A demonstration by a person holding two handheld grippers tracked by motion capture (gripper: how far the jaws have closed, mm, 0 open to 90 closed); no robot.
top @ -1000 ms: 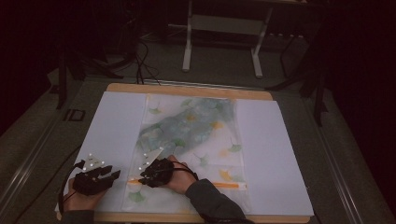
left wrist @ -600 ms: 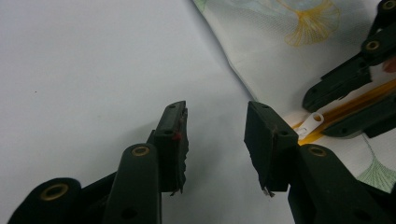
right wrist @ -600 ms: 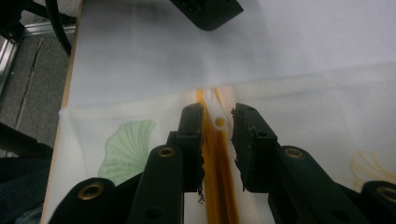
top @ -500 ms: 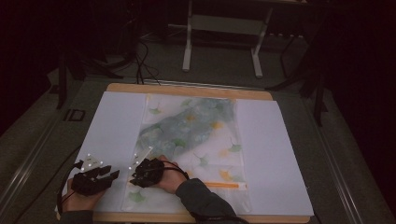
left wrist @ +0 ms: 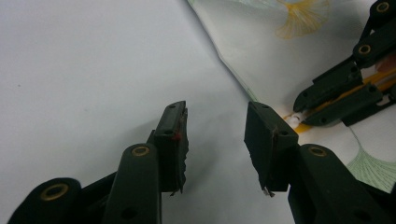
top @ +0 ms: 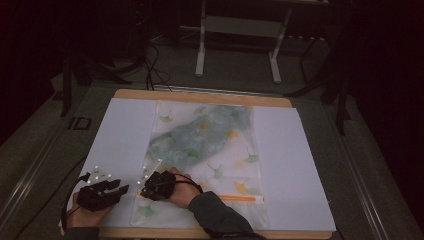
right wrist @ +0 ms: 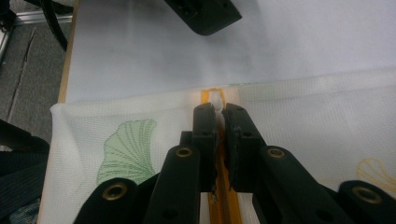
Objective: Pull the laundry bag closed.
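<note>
Leftward along the orange zipper (right wrist: 219, 205), the right tool (right wrist: 220, 114) has travelled and now pinches the white zipper pull (right wrist: 215, 99) at the mesh laundry bag's (top: 210, 145) left edge. Left tool (left wrist: 215, 135) waits unclenched just beside, over bare white bench (top: 125, 130) with free room leftward.

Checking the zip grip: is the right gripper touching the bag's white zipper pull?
Touching. In the right gripper view the right gripper has its jaws shut on the white zipper pull at the orange zipper's end.
</note>
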